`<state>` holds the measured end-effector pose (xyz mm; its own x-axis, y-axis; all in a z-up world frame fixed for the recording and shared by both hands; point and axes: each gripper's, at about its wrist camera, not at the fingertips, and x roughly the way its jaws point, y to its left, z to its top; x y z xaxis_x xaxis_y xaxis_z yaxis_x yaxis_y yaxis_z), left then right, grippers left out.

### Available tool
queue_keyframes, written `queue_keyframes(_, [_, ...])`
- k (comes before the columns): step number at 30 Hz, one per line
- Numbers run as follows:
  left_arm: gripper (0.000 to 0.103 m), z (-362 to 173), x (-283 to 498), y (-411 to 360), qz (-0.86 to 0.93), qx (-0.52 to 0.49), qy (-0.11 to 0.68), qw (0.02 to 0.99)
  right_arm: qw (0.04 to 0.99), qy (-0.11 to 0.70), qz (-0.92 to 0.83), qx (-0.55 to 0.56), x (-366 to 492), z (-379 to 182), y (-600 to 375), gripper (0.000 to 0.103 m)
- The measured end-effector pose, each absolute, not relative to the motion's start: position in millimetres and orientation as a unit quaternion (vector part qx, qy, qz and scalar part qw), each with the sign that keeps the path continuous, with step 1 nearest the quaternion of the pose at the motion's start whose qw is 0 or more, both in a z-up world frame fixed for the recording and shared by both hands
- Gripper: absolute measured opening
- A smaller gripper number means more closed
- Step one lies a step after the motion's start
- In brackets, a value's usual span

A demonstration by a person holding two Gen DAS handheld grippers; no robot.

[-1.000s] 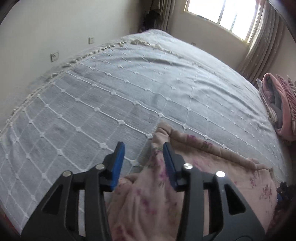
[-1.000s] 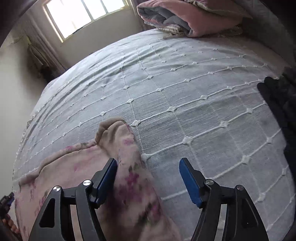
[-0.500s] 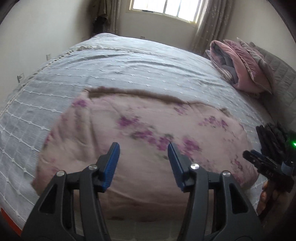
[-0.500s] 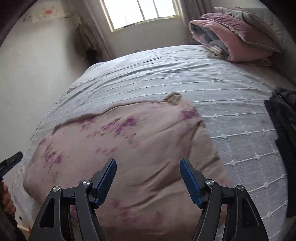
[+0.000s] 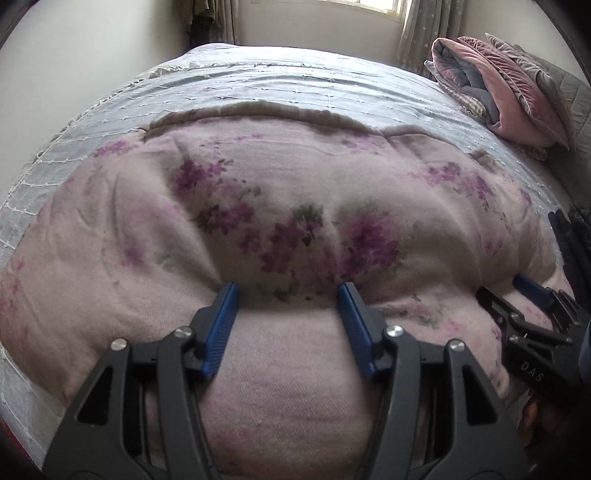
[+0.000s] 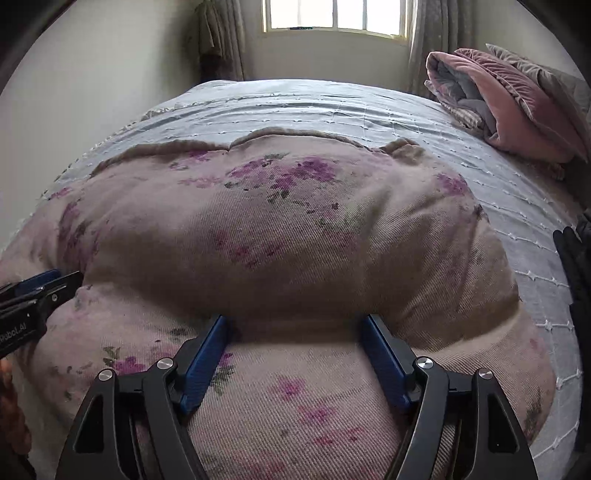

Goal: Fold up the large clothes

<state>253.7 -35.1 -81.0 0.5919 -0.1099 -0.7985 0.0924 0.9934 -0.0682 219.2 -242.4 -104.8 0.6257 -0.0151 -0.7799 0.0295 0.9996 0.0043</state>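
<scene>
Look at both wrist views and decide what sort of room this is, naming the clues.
Most likely a bedroom in a home. A wide bed with a grey bedspread fills the view, folded pink bedding is stacked at its head, and a curtained window sits behind. The pink floral garment lies spread on the bed.

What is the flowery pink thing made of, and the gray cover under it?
The pink floral garment looks like soft brushed woven cloth, perhaps flannel or wool: matte, with diagonal weave lines. The gray bedspread looks like thin woven cotton, with raised white stitched squares.
</scene>
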Motion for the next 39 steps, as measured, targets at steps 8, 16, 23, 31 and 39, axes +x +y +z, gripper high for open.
queue_keyframes(8, [0.059,-37,204,-43,-0.073,-0.013,0.401,0.913,0.912,0.410,-0.025,0.010,198,-81,-242,0.075])
queue_keyframes(16, [0.062,-62,198,-54,-0.070,0.003,0.400,0.914,0.913,0.407,-0.015,-0.005,162,-52,-240,0.076])
queue_keyframes(23, [0.063,-69,196,-61,-0.057,0.022,0.401,0.914,0.901,0.432,-0.021,-0.002,153,-69,-247,0.077])
queue_keyframes(31, [0.063,-73,197,-65,-0.054,0.028,0.405,0.912,0.894,0.447,-0.019,-0.004,160,-90,-246,0.079])
queue_keyframes(39, [0.063,-73,196,-61,-0.061,0.022,0.399,0.915,0.892,0.452,-0.011,0.010,162,-96,-252,0.079])
